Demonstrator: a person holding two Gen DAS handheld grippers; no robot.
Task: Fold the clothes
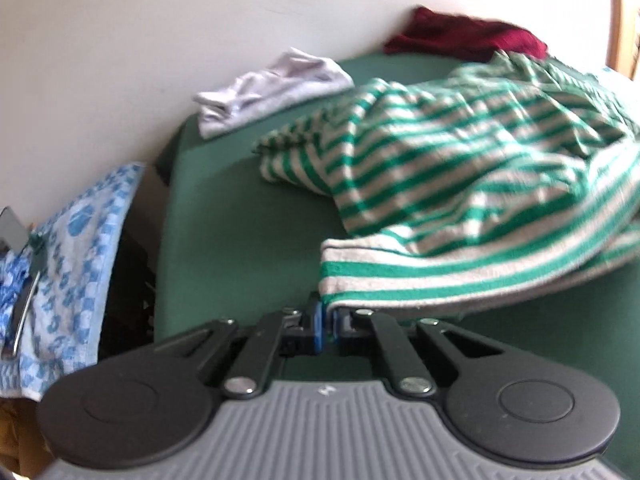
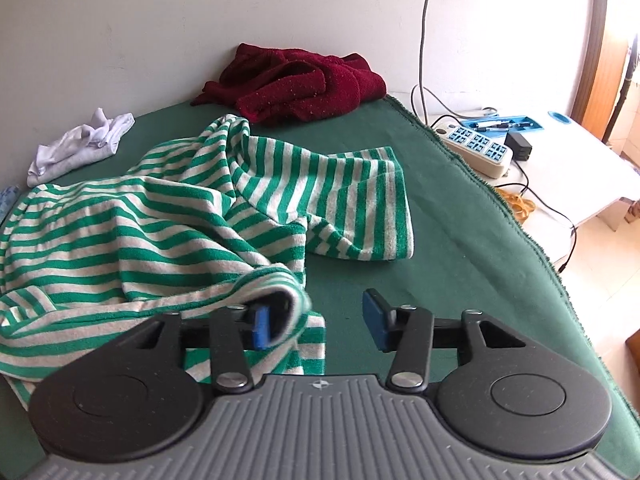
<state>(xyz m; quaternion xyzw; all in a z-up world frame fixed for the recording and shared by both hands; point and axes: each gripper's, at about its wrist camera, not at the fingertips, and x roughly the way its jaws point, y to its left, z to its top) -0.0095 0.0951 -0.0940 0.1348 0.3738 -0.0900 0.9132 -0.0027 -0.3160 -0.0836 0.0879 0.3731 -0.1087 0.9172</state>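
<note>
Pinching striped terry shirt (image 1: 460, 168) hem, left gripper (image 1: 328, 316), right gripper (image 2: 320, 322) spread, green felt tabletop (image 2: 460, 240).

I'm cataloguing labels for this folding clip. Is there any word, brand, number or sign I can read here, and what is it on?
No readable words or numbers.
Small white emblem on each grey ribbed claw housing: a mark, no letters.
Blue-and-white patterned towel: print too blurred to read.
White power strip: no legible marking.

Home room, laundry spread about.
Green-covered worktop (image 2: 460, 216) against a plain wall, strewn with a striped top (image 2: 160, 220), maroon knit (image 2: 296, 84), white socks (image 2: 80, 148); power strip (image 2: 476, 146) alongside.
</note>
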